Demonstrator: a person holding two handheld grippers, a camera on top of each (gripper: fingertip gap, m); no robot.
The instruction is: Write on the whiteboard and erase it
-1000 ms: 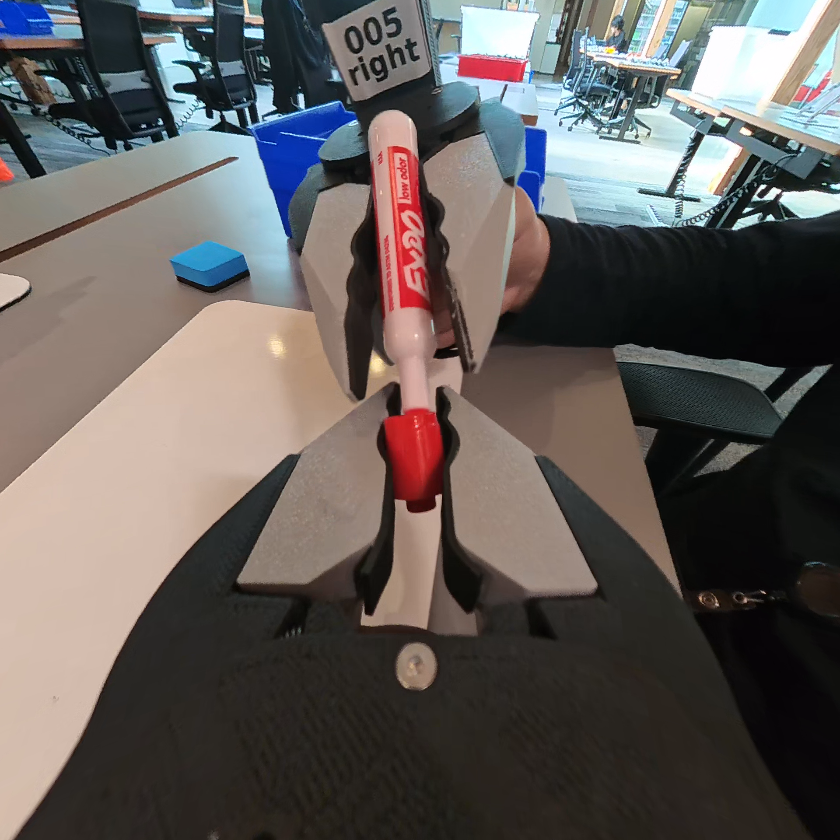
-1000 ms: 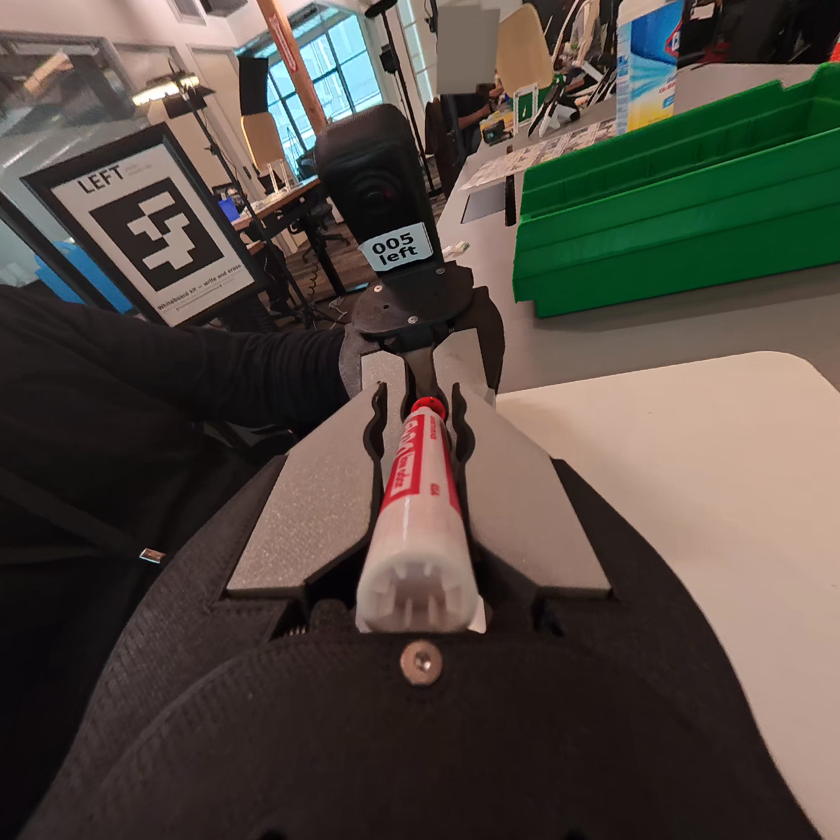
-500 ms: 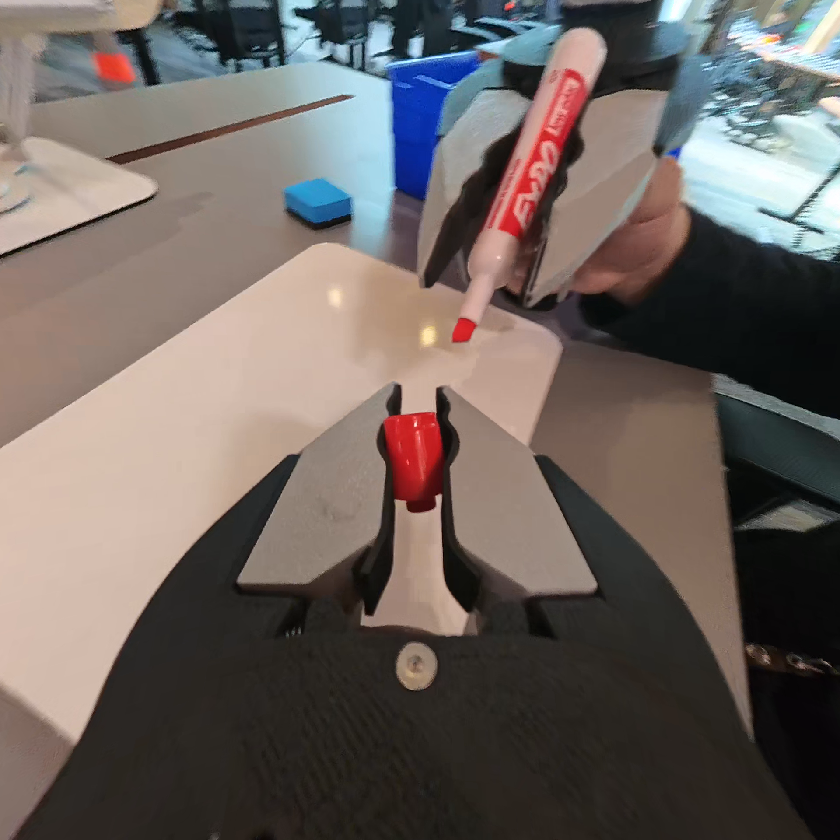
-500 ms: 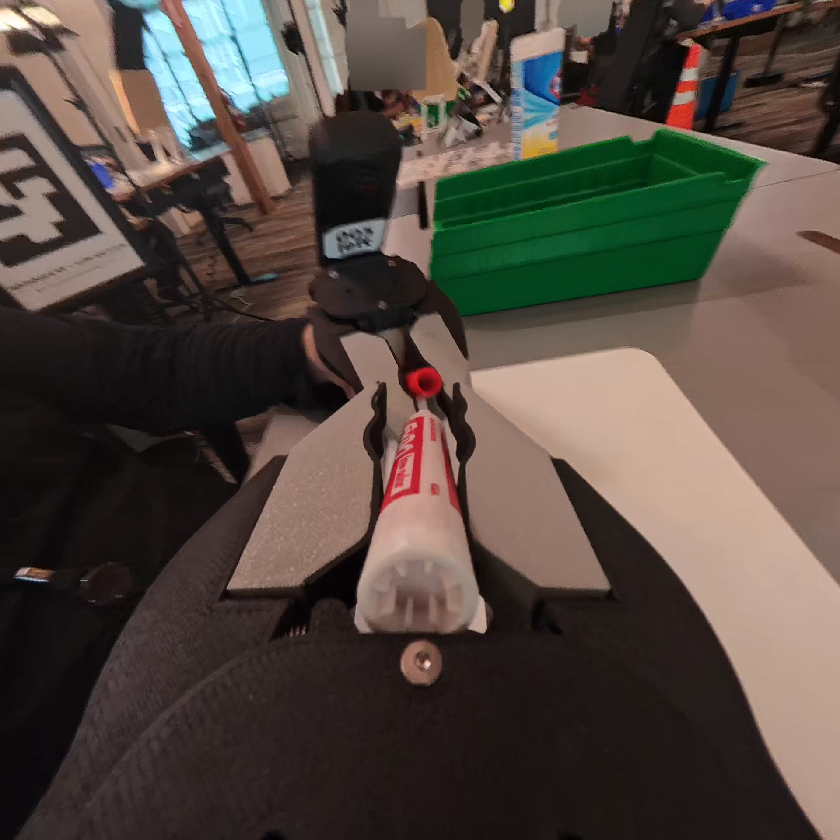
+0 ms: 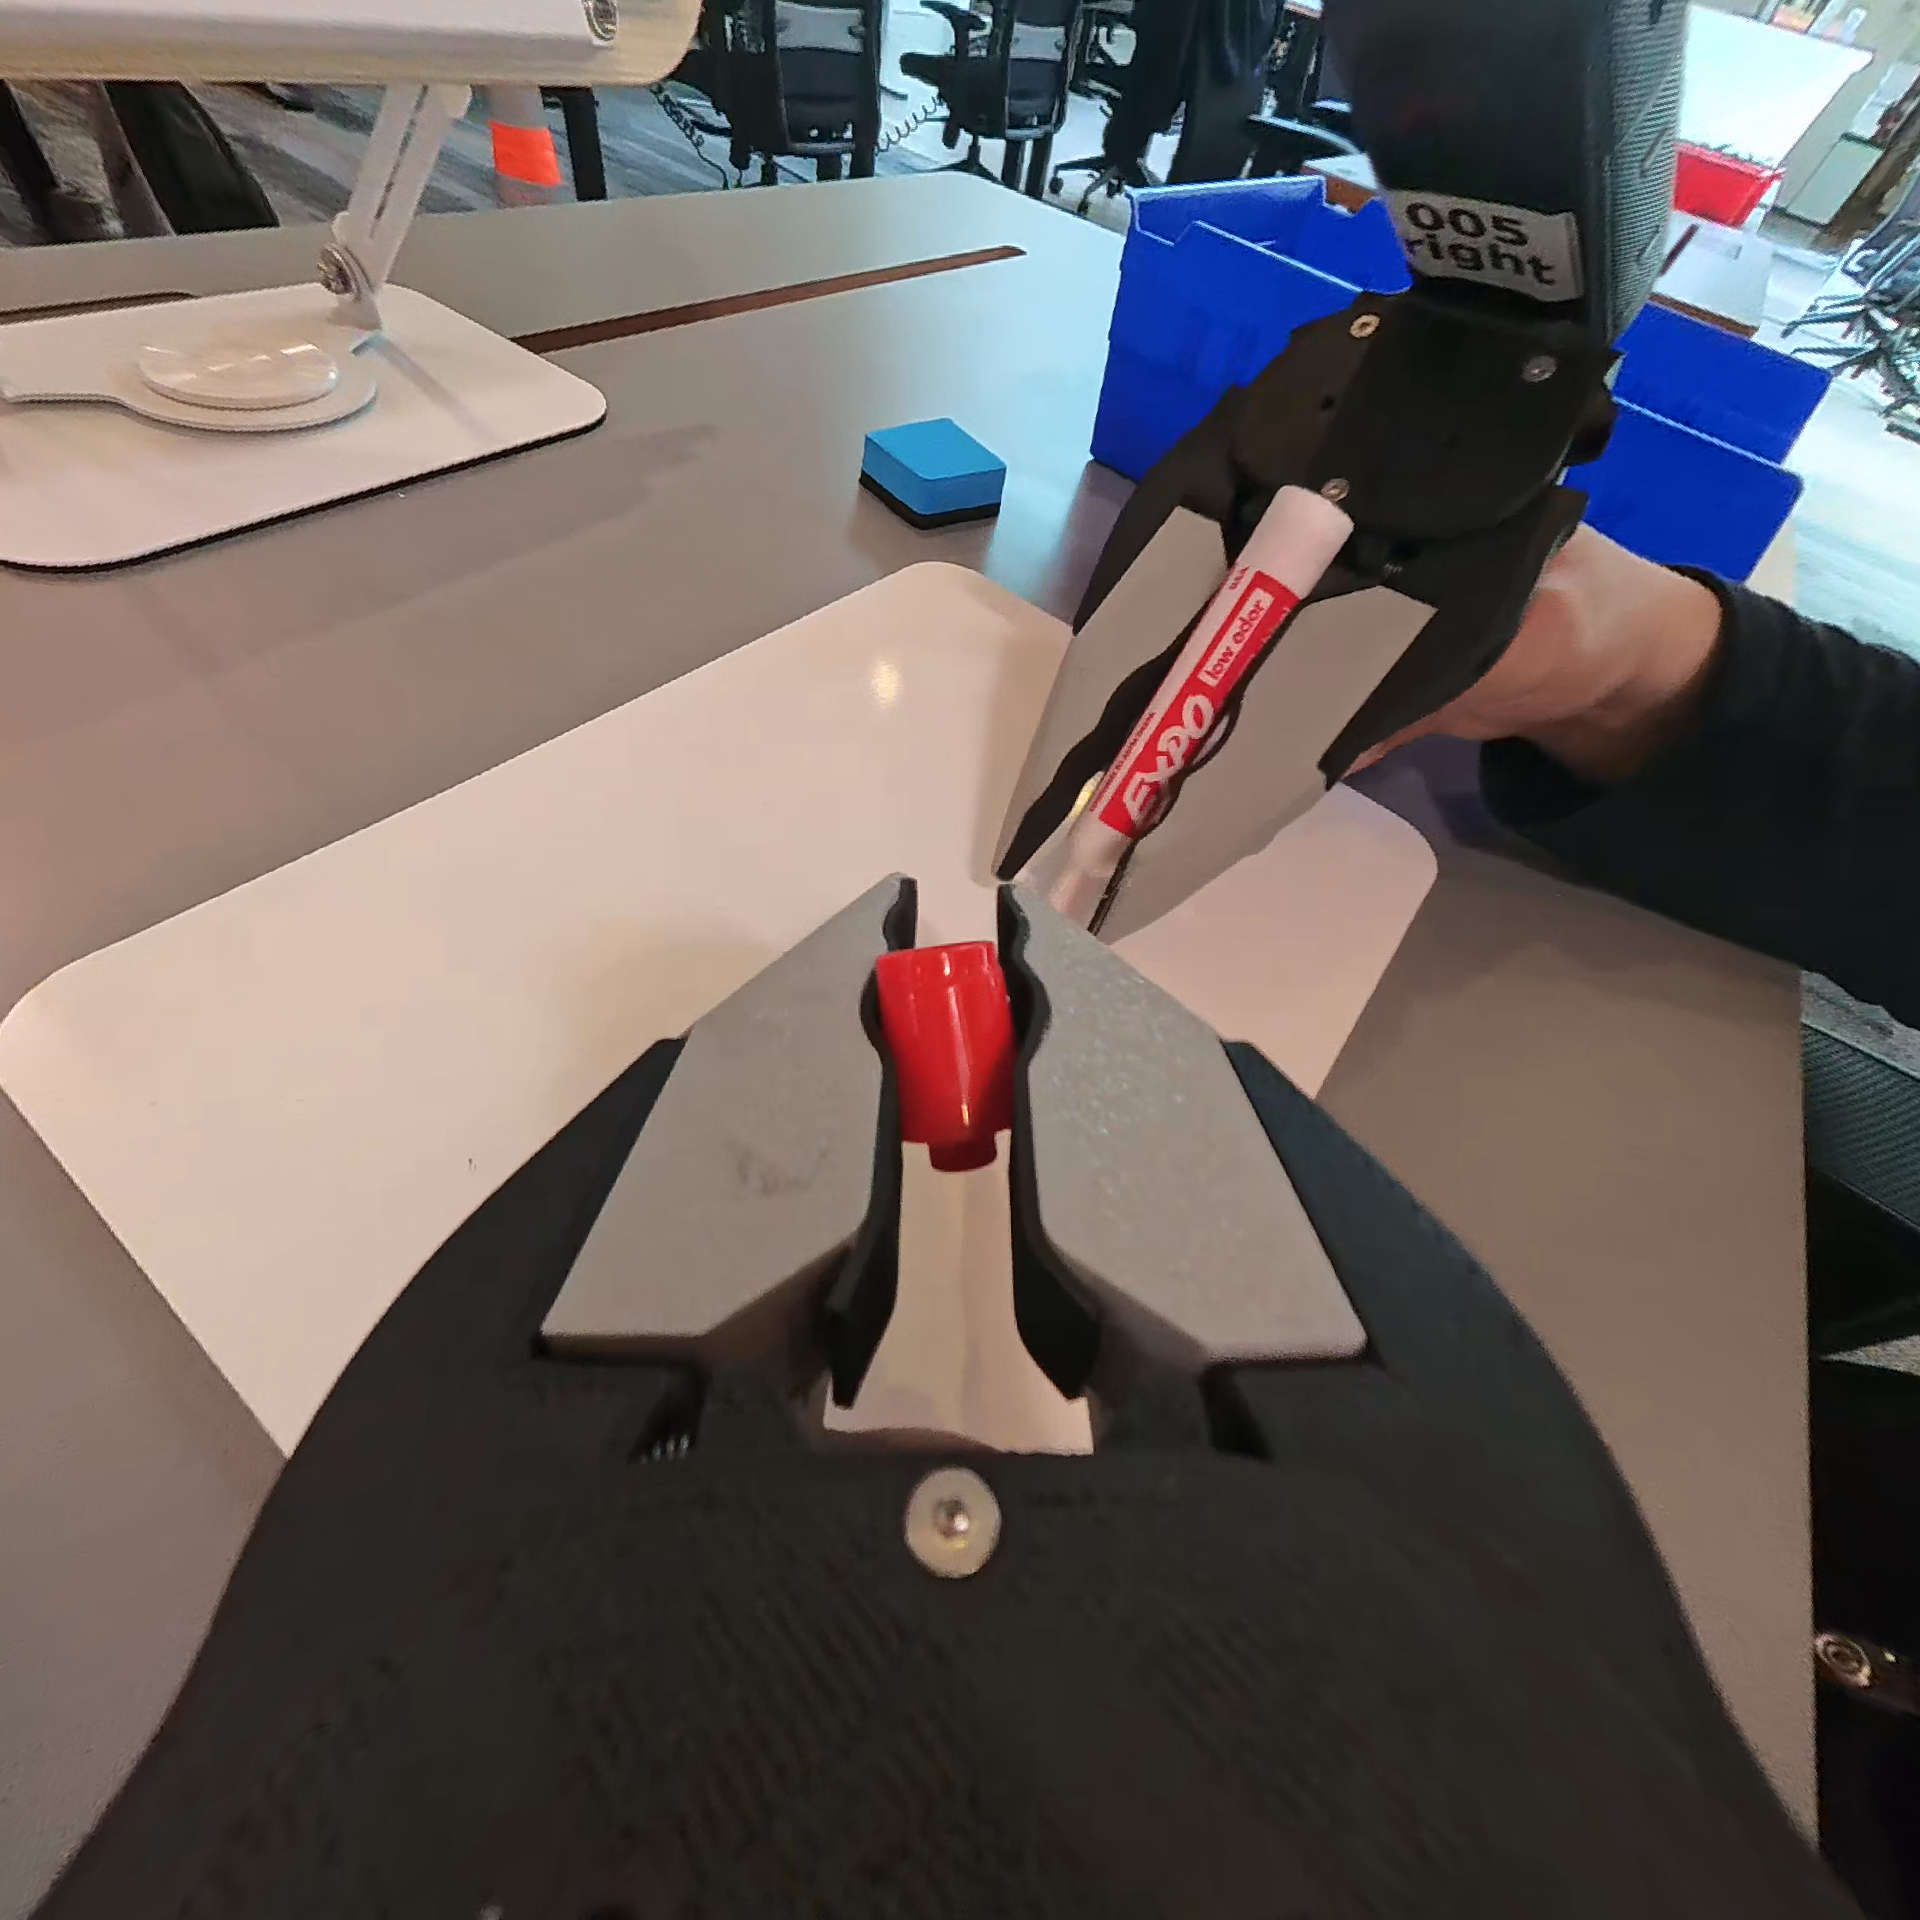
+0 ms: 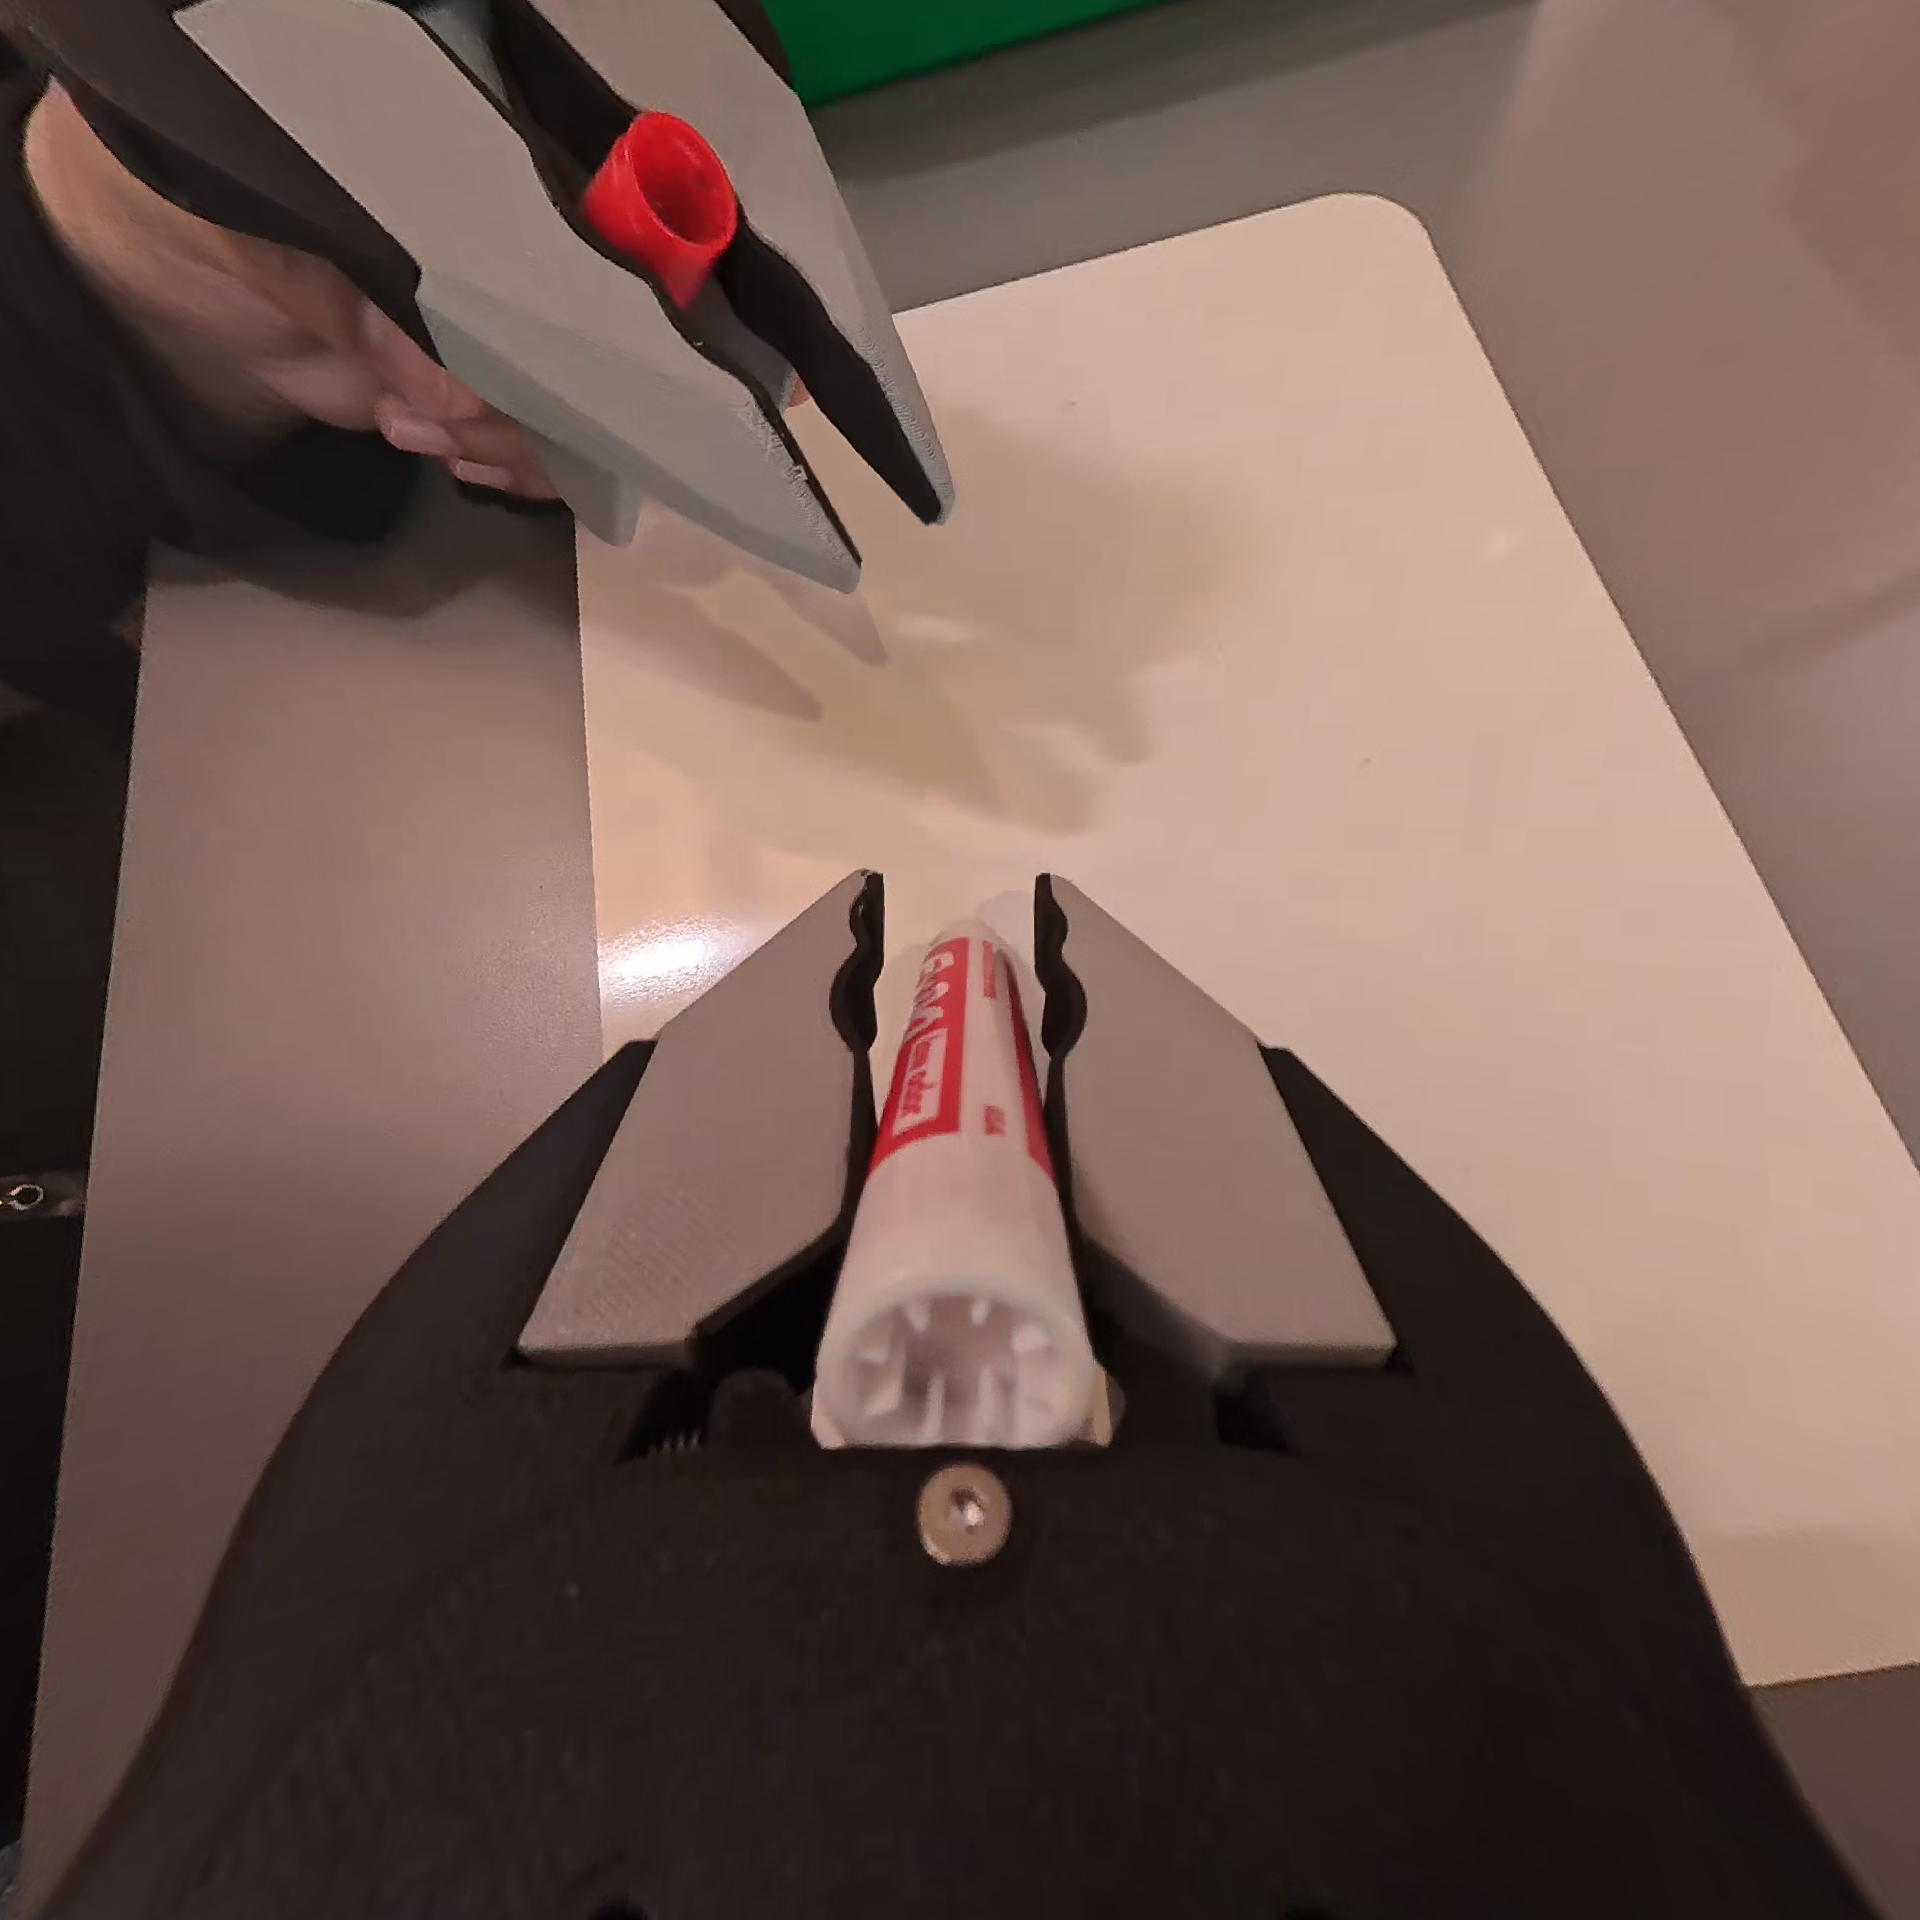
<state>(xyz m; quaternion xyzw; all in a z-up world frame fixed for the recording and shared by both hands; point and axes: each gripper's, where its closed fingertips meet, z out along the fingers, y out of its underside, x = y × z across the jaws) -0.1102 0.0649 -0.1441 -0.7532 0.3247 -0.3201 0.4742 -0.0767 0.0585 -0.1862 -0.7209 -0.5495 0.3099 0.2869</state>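
Note:
The white whiteboard (image 5: 520, 935) lies flat on the grey table and shows no marks. My left gripper (image 5: 956, 894) is shut on the red marker cap (image 5: 940, 1049) and hovers over the board's near edge. My right gripper (image 5: 1049, 904) is shut on the uncapped red-and-white marker (image 5: 1195, 707) and points it steeply down at the board, just past my left fingertips. The marker's tip is hidden. In the right wrist view my right gripper (image 6: 961, 894) holds the marker (image 6: 961, 1122) above the whiteboard (image 6: 1247, 727). The left gripper (image 6: 894, 540) with the cap (image 6: 665, 197) is at upper left.
A blue eraser (image 5: 932, 470) lies on the table beyond the board. Blue bins (image 5: 1226, 312) stand behind it. A white stand (image 5: 260, 416) sits at the far left. A green bin (image 6: 935, 42) is past the board's other end. A person's hand (image 6: 260, 343) holds the left gripper. Tip to tip, the grippers are about 6 centimeters apart. From either gripper's tips it is about 25 centimeters to the blue eraser (image 5: 932, 470).
The cap came off the marker and stayed in my left gripper. My right gripper swung the marker tip-down and lowered it close to the board near my left fingertips.

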